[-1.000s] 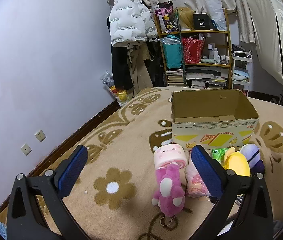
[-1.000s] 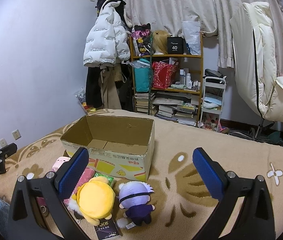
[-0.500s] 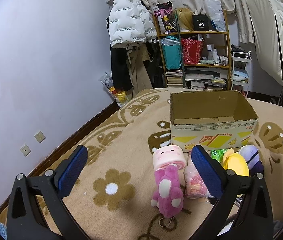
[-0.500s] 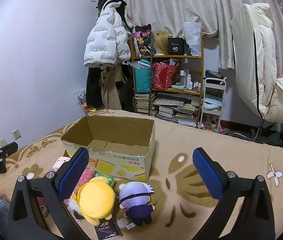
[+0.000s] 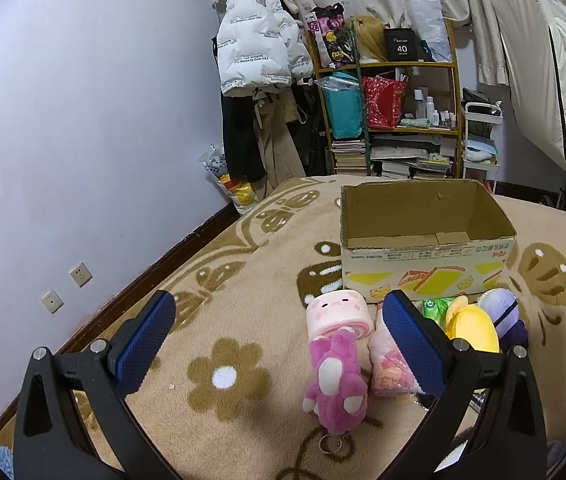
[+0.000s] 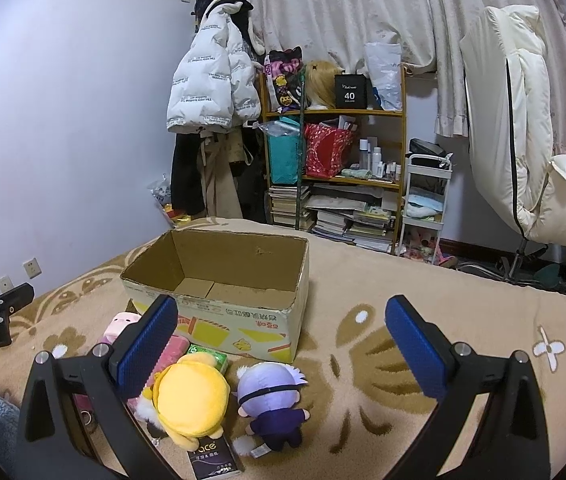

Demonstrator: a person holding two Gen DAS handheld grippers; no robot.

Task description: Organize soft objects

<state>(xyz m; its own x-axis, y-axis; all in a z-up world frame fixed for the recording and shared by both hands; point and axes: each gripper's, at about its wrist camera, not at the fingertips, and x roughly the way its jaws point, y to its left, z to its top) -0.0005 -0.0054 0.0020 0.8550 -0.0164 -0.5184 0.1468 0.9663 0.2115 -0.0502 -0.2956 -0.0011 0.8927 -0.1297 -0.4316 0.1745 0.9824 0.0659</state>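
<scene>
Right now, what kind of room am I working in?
Most likely a lived-in bedroom or small apartment room: a patterned blanket under the toys, a puffer jacket hanging on the wall, and a cluttered bookshelf beneath curtains.

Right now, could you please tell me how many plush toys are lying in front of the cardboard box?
4, possibly more hidden: a magenta bear, a pink pig roll behind it, a yellow-hooded doll, and a purple-haired doll on its right. The cardboard box looks empty.
</scene>
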